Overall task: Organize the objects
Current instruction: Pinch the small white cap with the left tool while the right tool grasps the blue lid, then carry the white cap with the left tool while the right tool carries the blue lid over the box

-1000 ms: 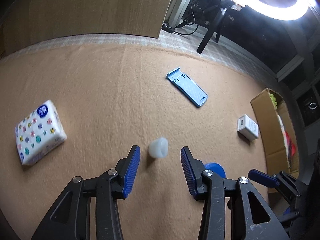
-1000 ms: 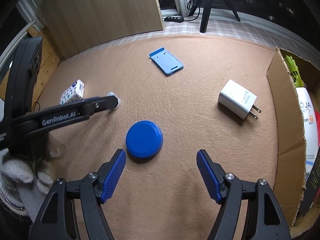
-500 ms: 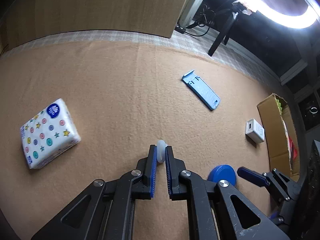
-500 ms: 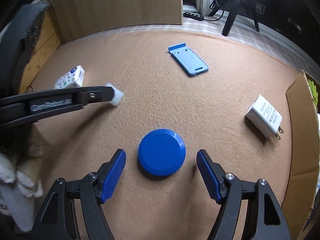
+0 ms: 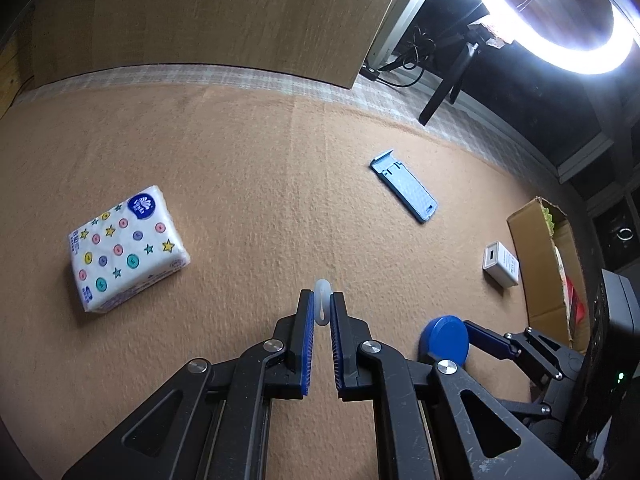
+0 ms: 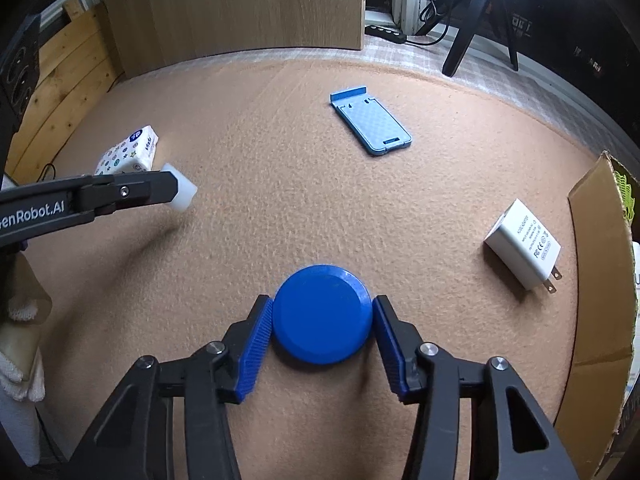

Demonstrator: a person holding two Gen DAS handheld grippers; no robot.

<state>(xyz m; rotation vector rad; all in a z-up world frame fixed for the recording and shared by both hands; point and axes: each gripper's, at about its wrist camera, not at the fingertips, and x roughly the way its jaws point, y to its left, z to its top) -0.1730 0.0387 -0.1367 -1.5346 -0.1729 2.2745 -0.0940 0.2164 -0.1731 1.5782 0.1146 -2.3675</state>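
Observation:
My left gripper [image 5: 322,300] is shut on a small white soft cap [image 5: 322,291], squeezed flat between the blue pads. In the right wrist view that cap [image 6: 183,193] hangs a little above the tan carpet, with a shadow beneath it. A round blue lid [image 6: 322,314] lies flat on the carpet between the jaws of my right gripper [image 6: 323,307]. The jaws are closing, and both pads touch the lid's rim. The left wrist view shows the same lid [image 5: 445,338] at the lower right, with a right finger [image 5: 486,336] against it.
A patterned tissue pack [image 5: 126,254] lies at the left, a light blue phone stand [image 6: 370,126] farther off, and a white charger [image 6: 522,244] at the right. An open cardboard box [image 6: 596,280] stands at the right edge. A wooden board [image 6: 240,4] and a tripod [image 6: 476,12] stand behind the carpet.
My left gripper shut on the white cap and lifted it slightly. My right gripper came down around the blue lid and its jaws narrowed onto the rim.

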